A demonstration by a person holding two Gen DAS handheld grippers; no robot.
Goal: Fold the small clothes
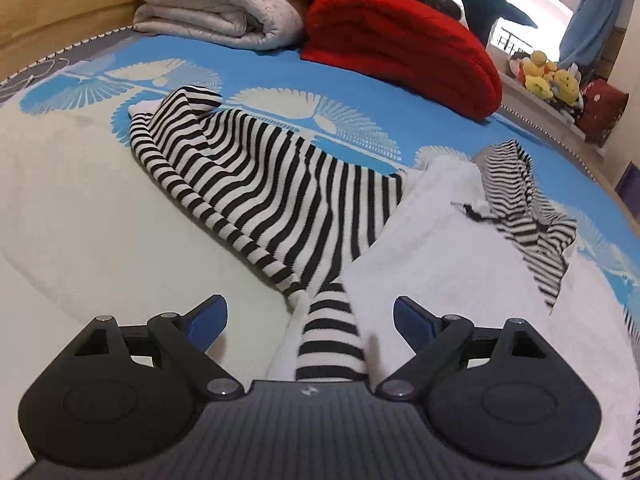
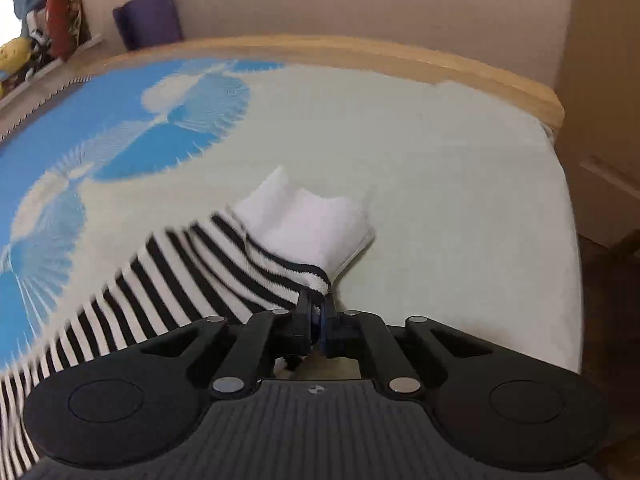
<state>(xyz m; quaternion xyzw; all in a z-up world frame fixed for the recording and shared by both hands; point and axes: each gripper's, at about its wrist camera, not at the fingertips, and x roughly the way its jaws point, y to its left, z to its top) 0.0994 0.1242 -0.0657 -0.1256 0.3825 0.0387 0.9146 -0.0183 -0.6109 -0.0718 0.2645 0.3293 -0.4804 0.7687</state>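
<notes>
This is a bedroom in a home. A big bed with a blue and cream sheet with fan shapes (image 1: 80, 208) fills most of both views, and it has a pale wooden bed frame (image 2: 440, 64) round its edge. At the far end of the bed lie a folded cream quilt (image 1: 224, 0) and a folded red fuzzy blanket (image 1: 400, 44). A row of yellow soft toys (image 1: 548, 76) sits on a ledge by the window, next to a blue curtain (image 1: 592, 8). A purple cushion (image 2: 148, 18) leans on the plain wall beside the bed
</notes>
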